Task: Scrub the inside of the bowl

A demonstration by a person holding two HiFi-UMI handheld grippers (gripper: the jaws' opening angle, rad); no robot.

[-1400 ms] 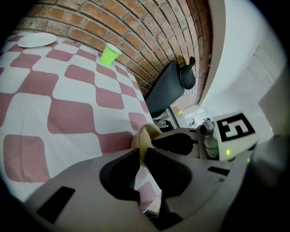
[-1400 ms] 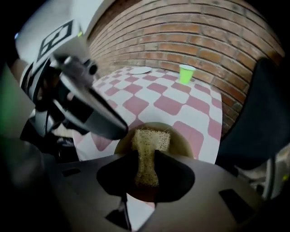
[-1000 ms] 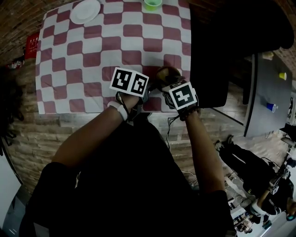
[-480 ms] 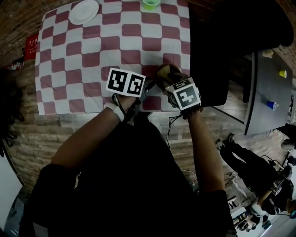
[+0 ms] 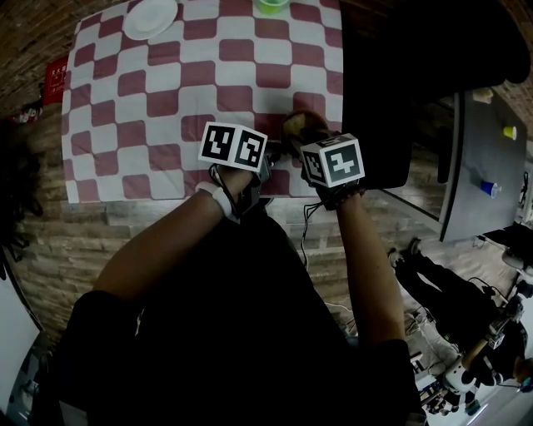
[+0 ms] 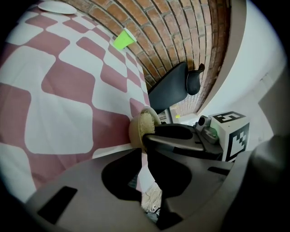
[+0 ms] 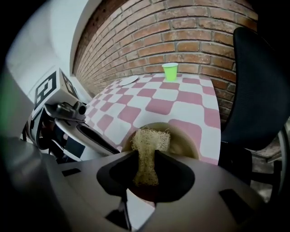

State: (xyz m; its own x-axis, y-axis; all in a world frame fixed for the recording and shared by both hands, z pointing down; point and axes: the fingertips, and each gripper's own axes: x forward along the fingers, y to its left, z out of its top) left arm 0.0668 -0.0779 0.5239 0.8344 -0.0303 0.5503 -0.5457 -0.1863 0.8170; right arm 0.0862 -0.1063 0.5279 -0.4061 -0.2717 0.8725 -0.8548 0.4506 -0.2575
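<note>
Right claw point(image 7: 146, 156) is clenching a scrubber point(image 7: 152, 140) inside the bowl point(image 7: 186, 140), by the near rt edge of the checked table point(image 5: 166, 100). Its wrist's been rolling, so scrubbing's prob. going. Left claw point(image 6: 141, 152), pinching the rim, has just been easing open.

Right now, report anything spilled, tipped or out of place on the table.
Nothing stands out. The bowl is on the checked cloth with the sponge in it, the green cup stands upright, the plate lies flat; no spill shows.
</note>
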